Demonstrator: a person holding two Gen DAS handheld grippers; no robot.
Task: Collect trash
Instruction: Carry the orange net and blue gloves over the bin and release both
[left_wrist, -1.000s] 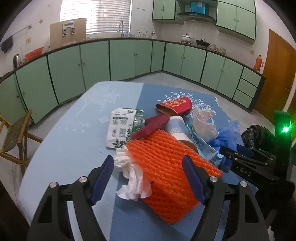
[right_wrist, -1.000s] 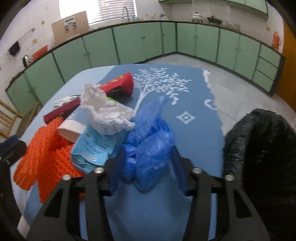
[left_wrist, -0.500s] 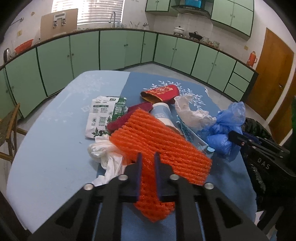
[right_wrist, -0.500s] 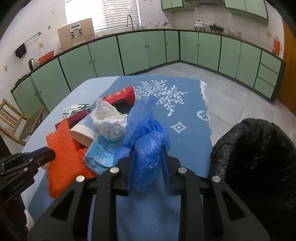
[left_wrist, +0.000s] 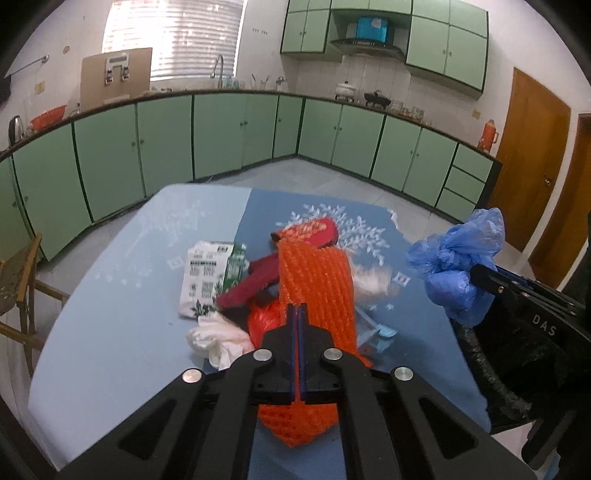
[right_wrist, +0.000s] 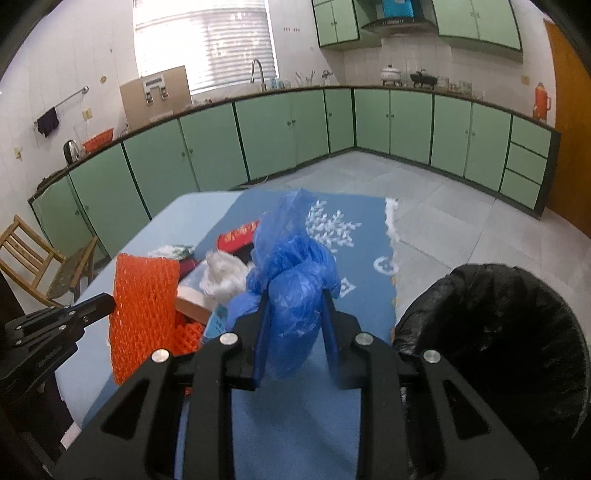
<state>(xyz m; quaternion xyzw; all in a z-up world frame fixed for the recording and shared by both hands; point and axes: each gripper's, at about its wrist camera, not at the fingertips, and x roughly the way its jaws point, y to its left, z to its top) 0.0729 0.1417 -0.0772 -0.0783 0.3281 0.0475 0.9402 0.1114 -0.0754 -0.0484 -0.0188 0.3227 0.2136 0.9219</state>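
Note:
My left gripper (left_wrist: 297, 314) is shut on an orange foam net (left_wrist: 314, 280) and holds it up above the blue table (left_wrist: 122, 295); the net also shows in the right wrist view (right_wrist: 142, 306). My right gripper (right_wrist: 295, 299) is shut on a crumpled blue plastic bag (right_wrist: 291, 273), lifted off the table; the bag shows at the right of the left wrist view (left_wrist: 458, 266). A black-lined trash bin (right_wrist: 517, 332) stands right beside the table. More trash lies on the table: a green-white packet (left_wrist: 207, 280), white tissue (left_wrist: 218, 339), a red pouch (left_wrist: 321, 230).
A dark red wrapper (left_wrist: 251, 284) and a light blue packet (left_wrist: 376, 332) lie under the net. A wooden chair (right_wrist: 40, 266) stands left of the table. Green cabinets (left_wrist: 221, 133) line the far walls, and a brown door (left_wrist: 532, 155) is at right.
Both grippers have shut on their items and lifted them: the left on the orange net, the right on the blue bag. The views now sit higher above the table.

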